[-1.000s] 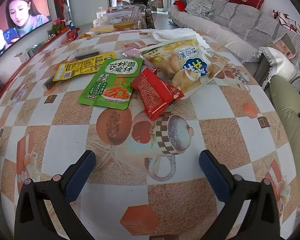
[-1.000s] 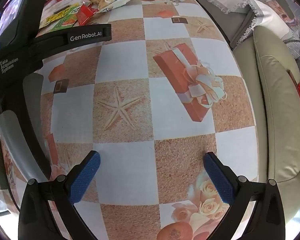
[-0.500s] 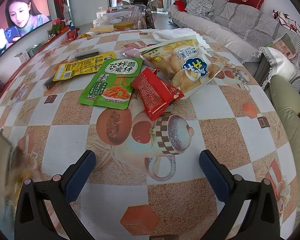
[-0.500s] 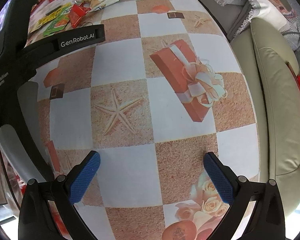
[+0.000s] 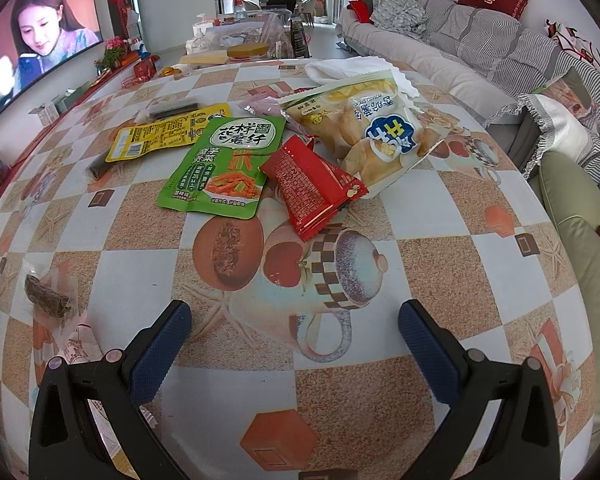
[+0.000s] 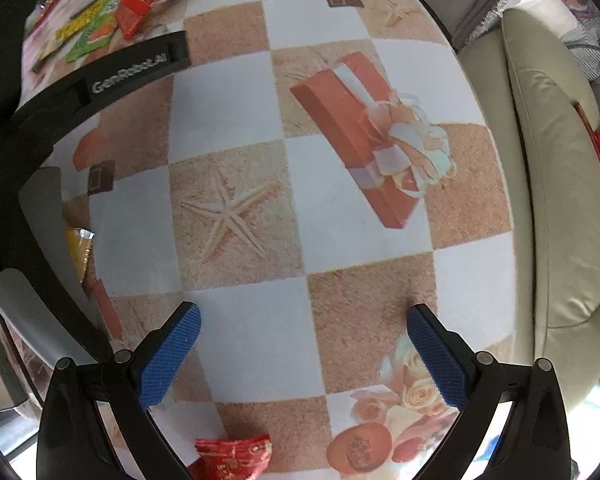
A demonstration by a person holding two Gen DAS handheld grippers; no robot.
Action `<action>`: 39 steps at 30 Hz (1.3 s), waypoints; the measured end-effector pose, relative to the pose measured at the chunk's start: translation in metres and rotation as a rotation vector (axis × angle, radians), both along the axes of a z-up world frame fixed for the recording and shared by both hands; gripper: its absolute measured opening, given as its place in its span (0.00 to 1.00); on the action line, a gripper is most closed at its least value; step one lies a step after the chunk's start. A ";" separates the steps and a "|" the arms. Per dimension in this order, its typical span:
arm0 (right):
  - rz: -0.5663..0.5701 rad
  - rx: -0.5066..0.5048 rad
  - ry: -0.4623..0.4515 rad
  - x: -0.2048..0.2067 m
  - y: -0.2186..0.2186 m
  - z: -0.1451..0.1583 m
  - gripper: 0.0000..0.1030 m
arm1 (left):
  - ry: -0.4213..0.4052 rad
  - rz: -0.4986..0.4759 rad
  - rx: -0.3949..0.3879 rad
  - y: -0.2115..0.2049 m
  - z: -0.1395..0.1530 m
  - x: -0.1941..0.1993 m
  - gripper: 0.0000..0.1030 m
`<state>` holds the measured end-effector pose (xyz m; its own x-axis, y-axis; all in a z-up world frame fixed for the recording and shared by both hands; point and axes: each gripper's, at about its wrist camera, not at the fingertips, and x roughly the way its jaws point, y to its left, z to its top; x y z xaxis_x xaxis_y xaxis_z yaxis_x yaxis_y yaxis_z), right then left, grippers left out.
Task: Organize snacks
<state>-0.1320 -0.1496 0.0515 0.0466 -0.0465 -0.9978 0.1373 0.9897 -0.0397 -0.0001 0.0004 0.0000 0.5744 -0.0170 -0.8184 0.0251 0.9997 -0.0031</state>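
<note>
I hold both tools, left [image 5: 294, 336] and right [image 6: 302, 340], released over the tabletop [image 5: 440, 264] (nothing grasped), facing the red packet [image 5: 314, 188].

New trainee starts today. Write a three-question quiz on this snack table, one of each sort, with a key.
1. True or false: the flat green foil snack pouch lies partly on the yellow printed snack packet.
2. Which snack leans on the big pale bag of potato chips? A) the red crinkled foil packet B) the small clear-wrapped brown bar C) a blue tin
3. Fill in: the jaws of the left gripper and of the right gripper are both ____, holding nothing.

Key: 1 true; 2 A; 3 open.
</note>
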 end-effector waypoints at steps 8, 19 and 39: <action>0.027 0.030 0.069 -0.025 -0.012 -0.012 1.00 | 0.000 0.000 0.000 0.000 0.000 0.000 1.00; -0.005 0.050 0.044 -0.037 -0.022 -0.009 1.00 | 0.000 0.006 -0.001 0.000 0.000 0.000 1.00; 0.098 0.126 0.091 -0.035 0.038 0.031 1.00 | 0.312 -0.143 -0.022 0.157 0.077 -0.122 1.00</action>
<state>-0.1670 -0.1113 0.0826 -0.0459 0.0794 -0.9958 0.0419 0.9961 0.0775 -0.1220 0.1576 0.0769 0.2871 -0.0985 -0.9528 0.1594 0.9857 -0.0539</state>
